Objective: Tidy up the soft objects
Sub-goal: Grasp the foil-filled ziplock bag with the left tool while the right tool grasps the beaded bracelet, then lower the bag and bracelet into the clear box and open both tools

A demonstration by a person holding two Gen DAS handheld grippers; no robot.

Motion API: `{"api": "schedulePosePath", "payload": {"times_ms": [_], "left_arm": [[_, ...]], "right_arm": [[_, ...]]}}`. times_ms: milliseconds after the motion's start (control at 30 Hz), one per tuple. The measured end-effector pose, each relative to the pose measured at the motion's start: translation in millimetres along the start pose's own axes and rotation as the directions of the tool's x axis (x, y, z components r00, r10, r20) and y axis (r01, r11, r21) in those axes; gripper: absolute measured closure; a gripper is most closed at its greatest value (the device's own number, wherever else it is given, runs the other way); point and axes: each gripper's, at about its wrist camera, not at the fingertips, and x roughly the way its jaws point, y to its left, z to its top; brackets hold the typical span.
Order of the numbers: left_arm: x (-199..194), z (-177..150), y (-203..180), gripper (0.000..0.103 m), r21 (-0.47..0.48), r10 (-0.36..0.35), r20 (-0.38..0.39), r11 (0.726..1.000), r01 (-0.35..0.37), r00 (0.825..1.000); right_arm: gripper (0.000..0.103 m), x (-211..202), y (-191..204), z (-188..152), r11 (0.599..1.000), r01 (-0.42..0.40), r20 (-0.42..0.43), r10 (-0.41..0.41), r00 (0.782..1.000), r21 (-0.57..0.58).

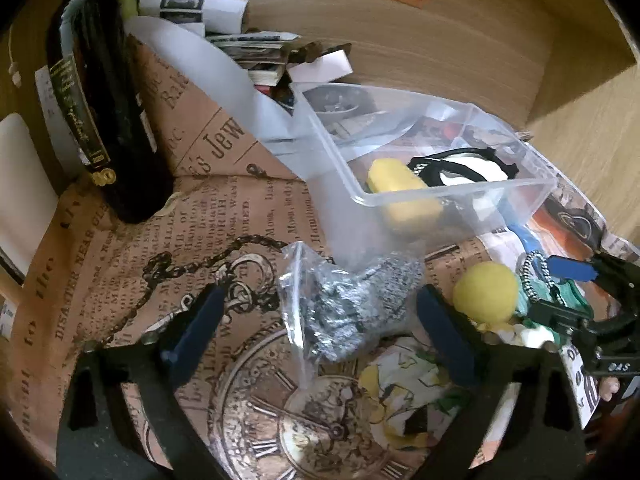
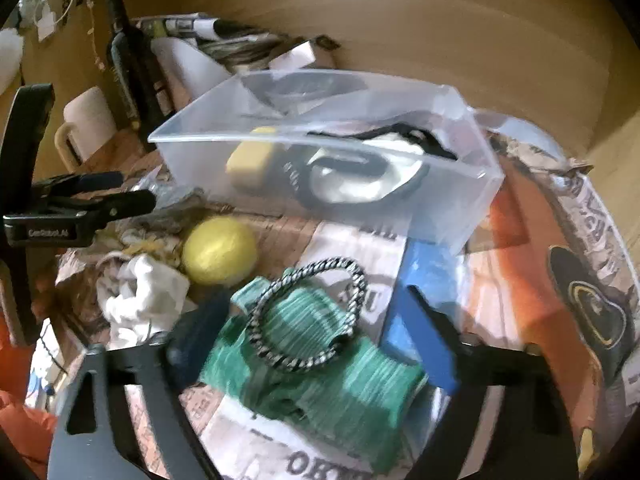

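Note:
A clear plastic bin holds a yellow sponge and a black-and-white fabric item. My left gripper is open around a grey knit item in a clear plastic bag lying on the printed paper. My right gripper is open over a green knitted cloth with a black-and-white cord ring on it. A yellow ball and a crumpled white cloth lie between the grippers.
A dark wine bottle stands at the back left beside a white mug and stacked papers. Wooden walls enclose the back and right. A blue flat piece lies under the bin's front corner.

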Motion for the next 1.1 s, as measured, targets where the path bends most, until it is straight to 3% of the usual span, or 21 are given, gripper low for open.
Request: {"api": "schedulePosePath", "payload": {"times_ms": [100,267,467,600,900,1100], "left_arm": [[3,0,-4,0.028,0.018,-0.027,-0.016,0.999,0.028,1.0],[7,-3,-7,0.051,0.011,-0.081,-0.039,0.997,0.081,0.996],[-5,-6,-9,0.068,0.025,-0.073,-0.009,0.997,0.073,0.997],[-19,-6,-6,0.074,0.026,-0.068,0.02,0.997,0.067,0.997],[-53,3,-4,0.08,0.034,-0.079,0.098,0.997,0.076,0.992],[-75,14,-7,0.08,0.042,-0.082,0.169,0.996,0.076,0.982]], "right_arm": [[0.05,1,-1,-3,1.0,-0.014,-0.014,0.014,1.0,0.001],[0.062,0,-1,-3,1.0,-0.026,-0.004,0.026,1.0,0.015],[0.077,-5,-4,-3,0.999,-0.02,0.015,0.02,1.0,0.028],[0.089,-11,-9,-2,0.998,-0.03,0.038,0.028,0.999,0.047],[0.091,-25,-14,3,0.998,-0.019,0.103,0.012,0.995,0.065],[0.091,-49,-18,13,0.997,-0.004,0.192,-0.01,0.981,0.073]]}}
